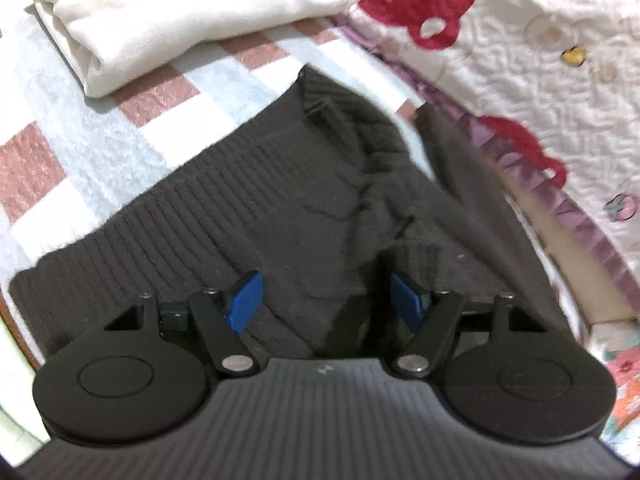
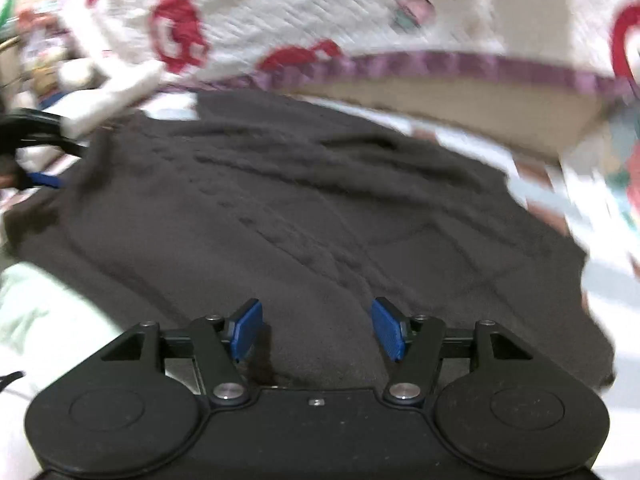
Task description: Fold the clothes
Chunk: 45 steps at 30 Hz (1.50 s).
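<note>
Both grippers spread, gripping nothing: left gripper [image 1: 327, 300] and right gripper [image 2: 317, 330] hover over dark knit sweater [image 1: 256, 200]. Folded cream garment [image 1: 180, 16] lies beyond on checked blanket [image 1: 80, 148].

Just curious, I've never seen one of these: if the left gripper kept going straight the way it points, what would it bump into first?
Most likely the dark knitted sweater: the left gripper, jaws open, points right at it.
</note>
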Available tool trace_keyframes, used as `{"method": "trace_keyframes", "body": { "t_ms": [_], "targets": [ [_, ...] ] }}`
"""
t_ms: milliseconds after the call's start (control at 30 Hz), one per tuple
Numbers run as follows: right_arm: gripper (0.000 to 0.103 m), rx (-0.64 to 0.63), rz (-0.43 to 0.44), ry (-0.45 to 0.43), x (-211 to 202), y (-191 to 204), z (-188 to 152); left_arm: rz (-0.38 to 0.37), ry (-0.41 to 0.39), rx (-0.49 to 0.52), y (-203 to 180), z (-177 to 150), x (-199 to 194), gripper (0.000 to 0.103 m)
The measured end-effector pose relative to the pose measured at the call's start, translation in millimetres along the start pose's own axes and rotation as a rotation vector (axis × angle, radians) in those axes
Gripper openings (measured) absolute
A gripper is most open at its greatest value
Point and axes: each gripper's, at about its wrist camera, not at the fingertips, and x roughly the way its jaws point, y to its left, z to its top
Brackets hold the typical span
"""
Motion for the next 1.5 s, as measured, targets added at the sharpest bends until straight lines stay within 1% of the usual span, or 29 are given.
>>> {"method": "trace_keyframes", "body": {
  "t_ms": [33, 67, 133, 200, 333, 367, 433, 500, 533, 600, 800, 867, 1000, 1067, 1100, 1167, 1200, 1233, 1267, 1300, 1333, 1500],
  "targets": [
    [0.069, 0.029, -0.004, 0.009, 6, -2, -2, 0.030, -0.031, 0.023, 0, 4, -8, 0.070],
    [0.070, 0.059, -0.009, 0.018, 12, -3, -5, 0.077, -0.074, 0.055, 0, 8, -17, 0.070],
    [0.070, 0.031, -0.012, 0.010, 9, -1, -10, 0.157, -0.147, 0.119, 4, 15, -35, 0.070],
    [0.071, 0.004, -0.022, 0.010, 8, 3, -5, 0.200, -0.135, 0.164, 20, 20, -42, 0.073],
    [0.072, -0.050, -0.044, 0.009, 6, 13, 5, 0.238, -0.015, 0.224, 56, 30, -39, 0.073],
    [0.072, -0.063, -0.049, 0.009, 5, 15, 7, 0.229, 0.006, 0.247, 63, 32, -38, 0.073],
    [0.072, -0.090, -0.060, 0.008, 5, 20, 12, 0.174, 0.038, 0.300, 73, 29, -36, 0.073],
    [0.072, -0.117, -0.071, 0.008, 4, 24, 18, 0.162, 0.061, 0.347, 79, 23, -31, 0.074],
    [0.072, -0.130, -0.076, 0.008, 3, 27, 20, 0.173, 0.075, 0.364, 82, 19, -28, 0.074],
    [0.073, -0.157, -0.087, 0.008, 2, 31, 25, 0.161, 0.069, 0.380, 78, 15, -25, 0.074],
    [0.073, -0.198, 0.012, -0.006, 25, 57, 50, 0.099, 0.029, 0.423, 64, 6, -19, 0.074],
    [0.073, -0.196, 0.028, 0.015, 37, 63, 53, 0.079, 0.020, 0.441, 58, 4, -15, 0.074],
    [0.073, -0.209, 0.033, 0.037, 50, 69, 51, 0.111, 0.035, 0.494, 51, -1, 3, 0.074],
    [0.073, -0.210, 0.034, 0.038, 54, 69, 51, 0.131, 0.038, 0.518, 48, -3, 11, 0.077],
    [0.073, -0.204, 0.036, 0.038, 55, 68, 52, 0.142, 0.035, 0.526, 47, -2, 15, 0.081],
    [0.073, -0.180, 0.040, 0.041, 59, 67, 54, 0.137, 0.021, 0.509, 48, 1, 19, 0.082],
    [0.074, -0.168, 0.042, 0.042, 60, 66, 54, 0.137, 0.017, 0.520, 46, 1, 19, 0.080],
    [0.074, -0.168, 0.042, 0.042, 60, 66, 54, 0.139, 0.015, 0.542, 44, 0, 20, 0.065],
    [0.074, -0.170, 0.041, 0.041, 60, 67, 54, 0.142, 0.000, 0.543, 43, -1, 14, 0.053],
    [0.074, -0.172, 0.041, 0.040, 60, 67, 53, 0.145, -0.020, 0.535, 42, -2, 5, 0.014],
    [0.074, -0.173, 0.040, 0.039, 60, 67, 53, 0.147, -0.040, 0.526, 42, -3, -3, 0.010],
    [0.074, -0.209, 0.031, 0.044, 57, 69, 54, 0.161, -0.141, 0.484, 40, -7, -47, 0.008]
  ]
}}
